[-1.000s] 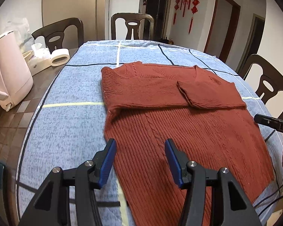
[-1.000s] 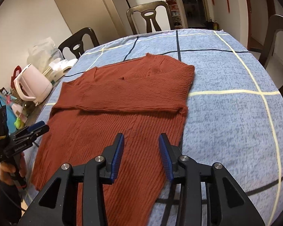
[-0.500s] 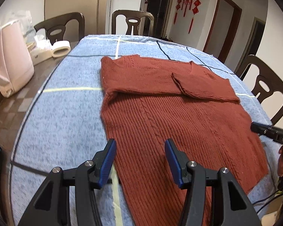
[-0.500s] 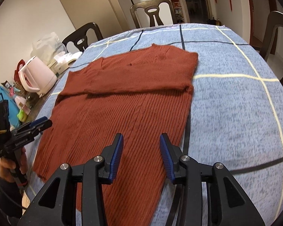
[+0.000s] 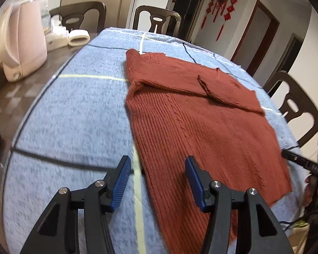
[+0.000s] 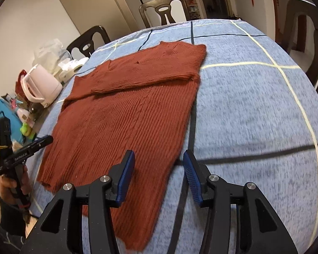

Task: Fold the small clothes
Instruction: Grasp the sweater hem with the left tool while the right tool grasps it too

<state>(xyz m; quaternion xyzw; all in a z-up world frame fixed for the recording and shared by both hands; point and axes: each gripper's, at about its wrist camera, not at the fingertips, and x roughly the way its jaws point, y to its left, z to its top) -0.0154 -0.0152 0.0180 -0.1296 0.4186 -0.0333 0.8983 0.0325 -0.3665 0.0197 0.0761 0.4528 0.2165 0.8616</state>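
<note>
Knitwear is filling the middle of both frames: a rust-red ribbed sweater (image 5: 197, 114) is lying flat on the blue checked tablecloth (image 5: 74, 110), its sleeves folded across the chest in a band toward the upper part of the frame. In the left wrist view the left gripper (image 5: 158, 174) is sitting at the bottom centre with its blue pads spread wide and nothing between them, straddling the sweater's left hem edge, though whether it is touching the cloth I cannot tell. That view is also showing the right gripper (image 5: 301, 164) poking in at the right edge, beside the sweater's lower right corner, too little of it visible there to judge its jaws. The right wrist view is settling that: the right gripper (image 6: 159, 171) is occupying the bottom centre, pads parted and empty, over the sweater (image 6: 125, 114) near its right edge, where the tablecloth (image 6: 254, 110) is showing beside it. At that frame's left edge the left gripper (image 6: 31, 146) is appearing in a hand (image 6: 9, 187). A pink kettle (image 5: 21, 42) is standing at the upper left in the left view, and appearing smaller at mid left (image 6: 43, 85) in the right view. Dark chairs (image 5: 156, 20) are lining the table's far side.
</note>
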